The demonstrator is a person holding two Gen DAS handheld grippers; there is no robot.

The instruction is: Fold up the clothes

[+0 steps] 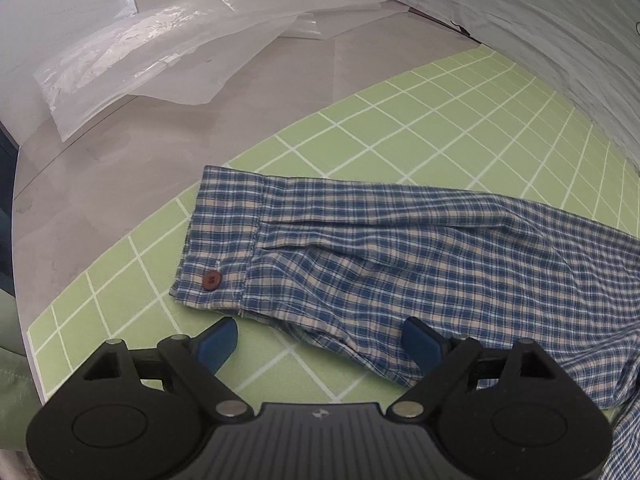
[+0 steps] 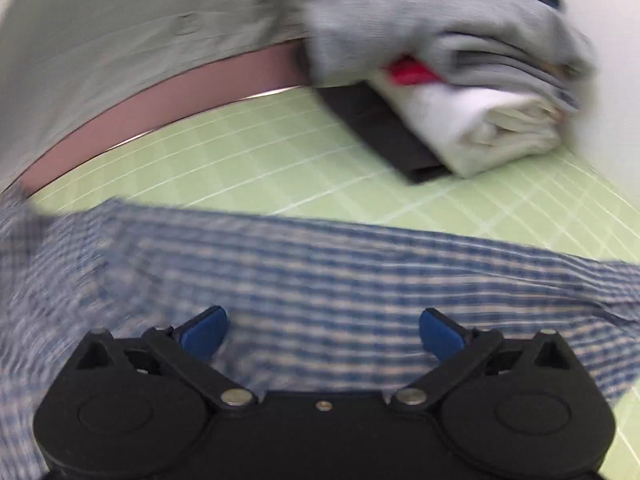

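Hovering: left hand-held gripper (image 1: 320,340) spread wide | plaid sleeve (image 1: 400,256) just ahead, cuff leftward

Soft, even daylight-like light fills both views, bright without harsh contrast. In the left wrist view the picture is sharp: the weave of the blue-and-cream plaid shirt sleeve (image 1: 400,248) reads clearly, and the clear crinkled plastic sheets (image 1: 132,52) carry pale glare patches, as does the glossy grey table (image 1: 120,168). Shadows are faint, a thin one under the sleeve's edge. The white grid lines of the light green cutting mat (image 1: 440,120) bow strongly toward the rim, and dark vignette fills the corners. The right wrist view is smeared by motion blur: the stack of folded grey and white clothes (image 2: 460,80) and the plaid pattern streak sideways, while the black gripper body (image 2: 324,432) stays crisp.
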